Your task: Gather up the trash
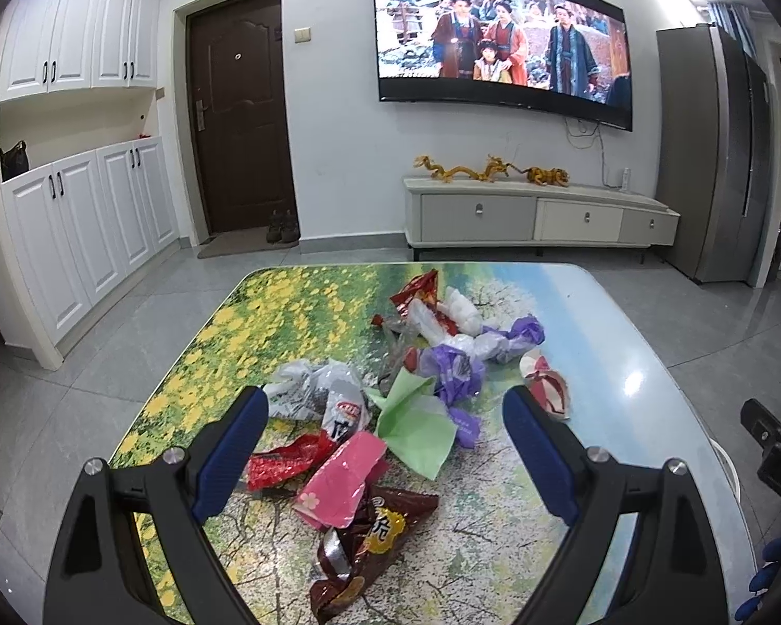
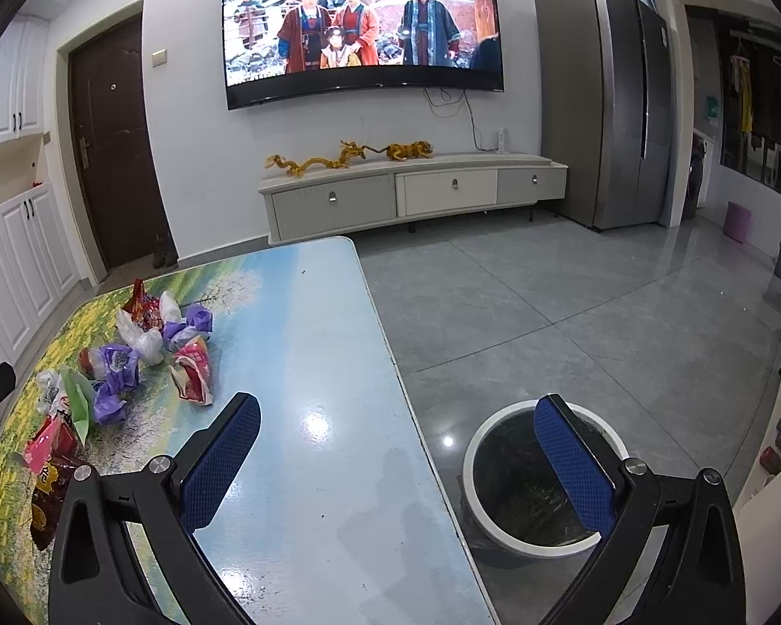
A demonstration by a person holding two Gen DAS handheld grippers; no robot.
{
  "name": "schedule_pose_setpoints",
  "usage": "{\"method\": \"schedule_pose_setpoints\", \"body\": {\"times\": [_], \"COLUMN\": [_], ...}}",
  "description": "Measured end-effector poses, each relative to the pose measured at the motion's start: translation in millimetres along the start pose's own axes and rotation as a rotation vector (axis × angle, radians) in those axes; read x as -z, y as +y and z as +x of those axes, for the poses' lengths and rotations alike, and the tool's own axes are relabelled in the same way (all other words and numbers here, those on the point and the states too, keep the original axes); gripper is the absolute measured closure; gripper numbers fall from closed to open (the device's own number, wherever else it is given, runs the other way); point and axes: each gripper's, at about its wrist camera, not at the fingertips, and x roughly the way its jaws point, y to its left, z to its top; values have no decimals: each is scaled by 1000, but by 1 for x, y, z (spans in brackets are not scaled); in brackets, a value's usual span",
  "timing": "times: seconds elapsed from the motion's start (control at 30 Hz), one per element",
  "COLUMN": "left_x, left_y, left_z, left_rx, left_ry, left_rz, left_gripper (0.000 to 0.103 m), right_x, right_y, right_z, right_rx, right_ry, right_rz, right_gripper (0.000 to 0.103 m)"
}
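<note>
far left in the left wrist view: white cupboards [image 1: 78, 229], then a dark brown door [image 1: 242, 120] with shoes [image 1: 282, 226] on the mat. on the wall, a television [image 1: 500, 41] switched on, above a low white cabinet [image 1: 539, 216] with gold dragon figures [image 1: 463, 169]; further right, a grey fridge [image 1: 713, 156].

below, a table [image 1: 224, 344] with a printed flower-and-sky top. left gripper [image 1: 385, 416] spread wide with nothing between its blue pads [image 1: 234, 448], poised above the near part of the trash pile. under it, from left: a red wrapper [image 1: 286, 463], a clear plastic bag [image 1: 312, 390], a pink wrapper [image 1: 338, 479] lying on a brown snack bag [image 1: 375, 531], a green paper [image 1: 416, 427]. further back and right: purple wrappers [image 1: 453, 370], a red snack bag [image 1: 422, 291] at the far end, white plastic [image 1: 463, 310], and a red-and-white wrapper [image 1: 544, 383] just apart from the rest.

in the right wrist view, same pile at the left side of the table top; bare blue part of the table [image 2: 312, 364] in the middle. right gripper [image 2: 398, 416] likewise wide open and empty, left finger over the table edge, right finger over a round bin [image 2: 494, 526] with a white rim and black liner, standing on the grey tile floor [image 2: 572, 286] just beside the table. a purple stool [image 2: 738, 221] far right.
</note>
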Motion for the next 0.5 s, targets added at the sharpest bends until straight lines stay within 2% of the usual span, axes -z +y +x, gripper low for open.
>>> {"method": "schedule_pose_setpoints", "body": {"times": [0.27, 0.4, 0.5], "left_x": [-7, -15, -21], "left_y": [5, 24, 48], "left_z": [10, 17, 24], "left_rx": [59, 57, 25], "left_ry": [10, 1, 1], "left_rz": [-7, -23, -37], "left_gripper": [11, 11, 11], "right_x": [-5, -12, -18], "right_y": [-5, -8, -6], "right_z": [4, 11, 15], "right_rx": [3, -14, -27], "right_ry": [12, 27, 28], "right_rz": [6, 13, 4], "right_gripper": [0, 0, 0]}}
